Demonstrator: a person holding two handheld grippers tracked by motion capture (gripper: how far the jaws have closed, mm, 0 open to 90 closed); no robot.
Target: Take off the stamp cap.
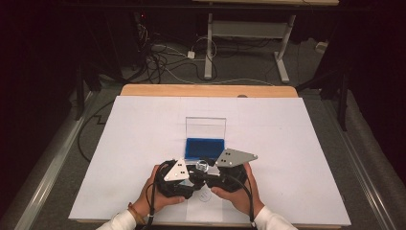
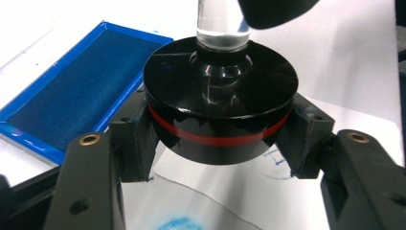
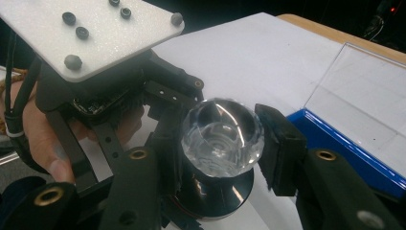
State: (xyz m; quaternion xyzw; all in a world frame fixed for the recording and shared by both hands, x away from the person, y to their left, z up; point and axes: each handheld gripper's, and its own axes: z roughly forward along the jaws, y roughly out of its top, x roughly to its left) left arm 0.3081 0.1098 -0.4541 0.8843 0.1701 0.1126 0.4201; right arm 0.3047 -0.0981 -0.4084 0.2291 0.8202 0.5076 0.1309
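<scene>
Both claws are locked onto one stamp (image 1: 203, 167) near the front of the desk (image 1: 143, 90), just in front of the ink pad. The left claw (image 2: 218, 139) has its two black, blocky pads pressed against the stamp's base (image 2: 219, 108), a glossy black disc, round and thick, with a thin red band running around its side. It hangs just clear of the white paper sheet (image 2: 344, 57), where blue ink smudges (image 2: 177, 224) and a faint round print show underneath. The right claw (image 3: 221, 143) is clamped on the knob (image 3: 222, 136) up top: clear, faceted like cut glass, catching the light, its pads squeezing it from both sides. The ink pad (image 1: 204, 148) is a flat rectangle with a bright blue rim and a darker, felt-like blue bed, its clear plastic lid (image 1: 205, 127) standing upright behind it. A grey three-cornered plate (image 1: 234, 157) with a matte, grainy face tops the right claw. Hands (image 1: 239, 191) wrap both grips, white sleeves at the wrists.
</scene>
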